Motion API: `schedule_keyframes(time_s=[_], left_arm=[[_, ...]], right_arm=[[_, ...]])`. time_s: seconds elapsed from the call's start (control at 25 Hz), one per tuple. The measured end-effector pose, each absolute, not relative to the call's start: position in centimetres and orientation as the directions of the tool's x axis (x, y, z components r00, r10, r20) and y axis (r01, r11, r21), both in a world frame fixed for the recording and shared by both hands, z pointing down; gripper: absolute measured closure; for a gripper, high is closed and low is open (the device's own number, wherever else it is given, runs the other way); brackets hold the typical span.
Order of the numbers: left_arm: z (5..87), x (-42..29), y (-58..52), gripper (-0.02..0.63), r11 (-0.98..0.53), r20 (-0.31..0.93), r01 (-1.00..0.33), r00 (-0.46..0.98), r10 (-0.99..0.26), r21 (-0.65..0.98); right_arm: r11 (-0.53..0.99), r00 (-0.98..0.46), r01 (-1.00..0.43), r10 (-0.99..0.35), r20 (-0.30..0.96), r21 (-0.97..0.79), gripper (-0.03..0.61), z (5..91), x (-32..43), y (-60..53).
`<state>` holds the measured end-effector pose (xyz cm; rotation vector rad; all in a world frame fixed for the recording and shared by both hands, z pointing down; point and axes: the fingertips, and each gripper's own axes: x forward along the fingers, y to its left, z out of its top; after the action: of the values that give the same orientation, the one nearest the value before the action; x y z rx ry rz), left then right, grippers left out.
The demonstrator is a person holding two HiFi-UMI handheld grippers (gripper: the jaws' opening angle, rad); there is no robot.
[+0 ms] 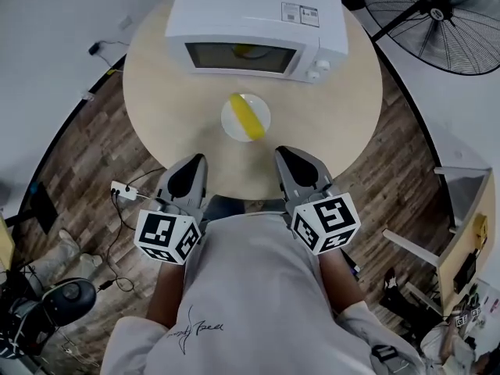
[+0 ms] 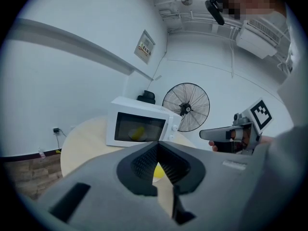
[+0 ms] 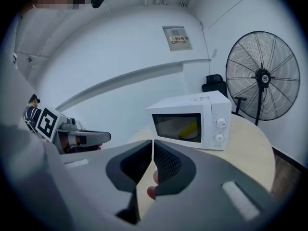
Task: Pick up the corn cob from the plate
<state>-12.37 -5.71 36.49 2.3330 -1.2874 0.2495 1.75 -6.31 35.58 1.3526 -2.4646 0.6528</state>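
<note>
A bare office or test room: white walls (image 3: 120,47), wall notice (image 3: 177,36), big standing fan (image 1: 439,12) (power strip (image 1: 125,193) on the wood floor (image 1: 86,155)).

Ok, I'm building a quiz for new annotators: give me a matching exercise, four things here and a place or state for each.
1 corn cob
2 microwave
3 fan
4 left gripper

A shut, at the table's near edge
B on the plate
C off the table, standing beside it
D at the table's far side

Pairs: 1-B, 2-D, 3-C, 4-A
</note>
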Motion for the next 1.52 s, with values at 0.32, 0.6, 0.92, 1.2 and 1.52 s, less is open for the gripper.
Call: schedule_keyframes(time_s=[0.32, 0.6, 0.92, 1.2, 1.52], left_arm=[[36.2, -13.2, -7.9, 0.615, -0.545, 0.342, -0.778, 0.627, -0.7, 0.311], [37.1, -14.5, -8.2, 0.615, -0.575, 0.352, -0.751, 0.66, -0.664, 0.324], [37.1, -15.3, -7.9, 0.615, -0.578, 0.367, -0.766, 0.642, -0.673, 0.281], [36.8, -16.2, -8.4, 0.615, -0.552, 0.373, -0.795, 0.606, -0.703, 0.251], [37.4, -16.0, -8.6, 0.615, -0.566, 0.406, -0.799, 0.594, -0.694, 0.201]], right_arm=[[0.407, -0.475, -0.88, -0.767, 0.431, -0.246, 0.54, 36.2, -0.4, -7.2], [0.386, -0.446, -0.895, -0.789, 0.421, -0.224, 0.531, 35.6, -1.8, -7.6], [0.394, -0.456, -0.89, -0.789, 0.413, -0.231, 0.511, 35.4, -2.1, -7.7], [0.424, -0.489, -0.872, -0.761, 0.425, -0.244, 0.486, 36.2, -2.7, -9.0], [0.423, -0.496, -0.868, -0.74, 0.453, -0.26, 0.472, 37.6, -2.8, -10.6]])
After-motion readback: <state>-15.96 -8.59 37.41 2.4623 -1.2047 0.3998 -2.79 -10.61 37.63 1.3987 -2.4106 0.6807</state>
